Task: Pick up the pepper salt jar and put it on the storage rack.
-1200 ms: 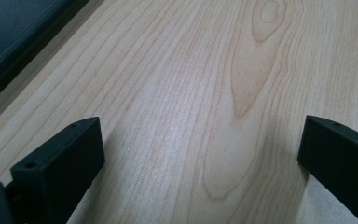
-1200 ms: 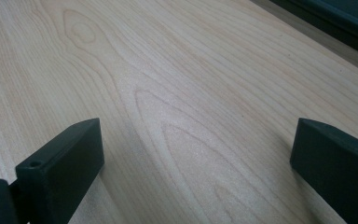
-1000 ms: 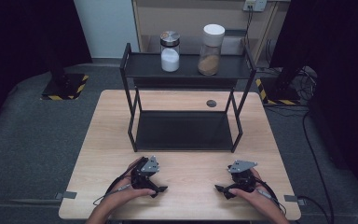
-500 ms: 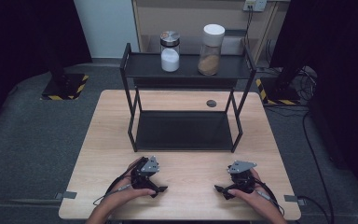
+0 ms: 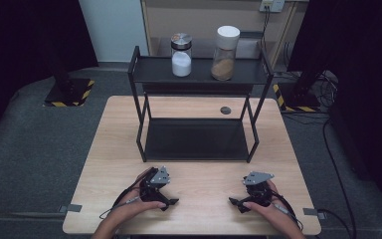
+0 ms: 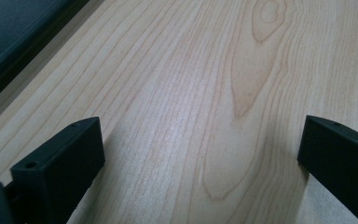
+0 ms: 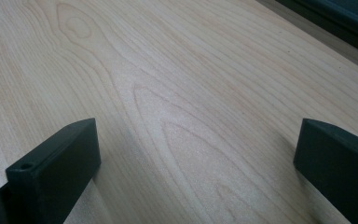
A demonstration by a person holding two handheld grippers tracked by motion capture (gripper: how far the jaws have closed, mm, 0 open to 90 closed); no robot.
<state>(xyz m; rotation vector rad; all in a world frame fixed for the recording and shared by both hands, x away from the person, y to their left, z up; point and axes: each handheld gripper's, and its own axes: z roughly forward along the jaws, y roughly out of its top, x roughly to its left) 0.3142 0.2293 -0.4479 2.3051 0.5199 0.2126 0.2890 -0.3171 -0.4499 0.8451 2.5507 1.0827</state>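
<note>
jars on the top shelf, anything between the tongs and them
Nothing blocks a lift-and-reach. Both the left tongs and right tongs rest open on the table near its front edge. The rack stands between them and the white jar and brown jar, whose shelf is open from the front.

**Two black handheld grippers**

Each gripper, left (image 5: 171, 202) and right (image 5: 235, 203), is black, topped by a grey three-cornered plate behind the jaws. The jaws are blocky matte black, with a small round hole near one tip. A thin cable trails behind each.
</note>
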